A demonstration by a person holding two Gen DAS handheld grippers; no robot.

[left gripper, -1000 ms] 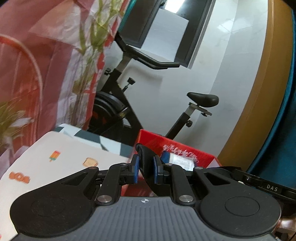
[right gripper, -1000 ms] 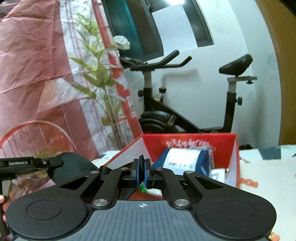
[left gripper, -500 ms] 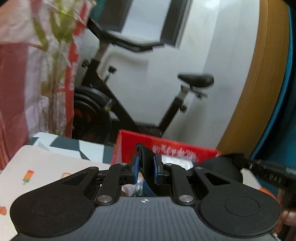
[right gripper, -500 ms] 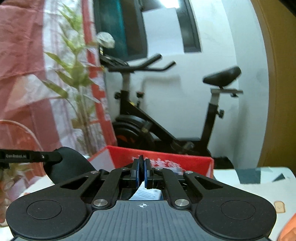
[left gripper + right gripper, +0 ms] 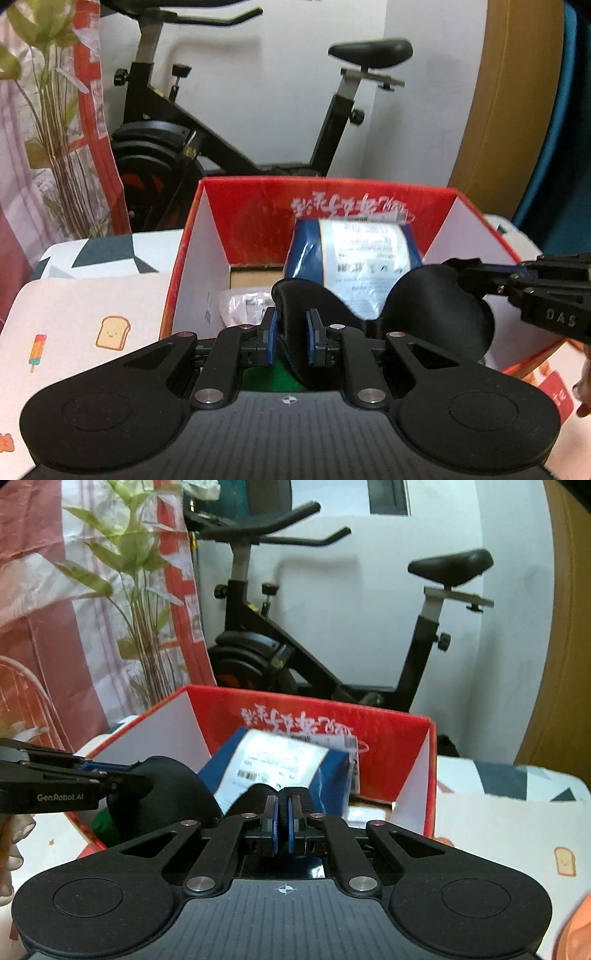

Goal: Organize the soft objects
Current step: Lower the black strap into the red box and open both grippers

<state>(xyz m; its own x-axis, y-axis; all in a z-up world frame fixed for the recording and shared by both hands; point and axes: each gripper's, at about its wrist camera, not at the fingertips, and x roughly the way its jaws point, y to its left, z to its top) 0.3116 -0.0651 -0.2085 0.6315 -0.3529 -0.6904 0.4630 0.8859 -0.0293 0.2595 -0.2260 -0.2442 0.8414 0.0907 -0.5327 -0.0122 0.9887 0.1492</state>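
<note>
Both grippers hold one black padded soft object, shaped like two joined cups, over the open red box point(image 5: 373, 192). My left gripper point(image 5: 290, 341) is shut on its left lobe point(image 5: 306, 295). My right gripper point(image 5: 282, 823) is shut on the other lobe's ribbed edge point(image 5: 293, 797); that lobe shows in the left wrist view point(image 5: 439, 310). The right gripper enters the left wrist view from the right point(image 5: 517, 277). Inside the box lie a blue package with a white label point(image 5: 365, 258), a clear plastic packet point(image 5: 245, 306) and something green point(image 5: 99, 821).
The box point(image 5: 388, 738) stands on a table with a cartoon-print cloth point(image 5: 92, 321). An exercise bike point(image 5: 207, 140) stands behind the table by a white wall. A plant point(image 5: 136, 602) and a red-white curtain are at the left. An orange thing point(image 5: 576, 934) is at the lower right.
Both grippers have moved forward and tilted down toward the red box, carrying the black object over its opening. The box interior has come into view.
</note>
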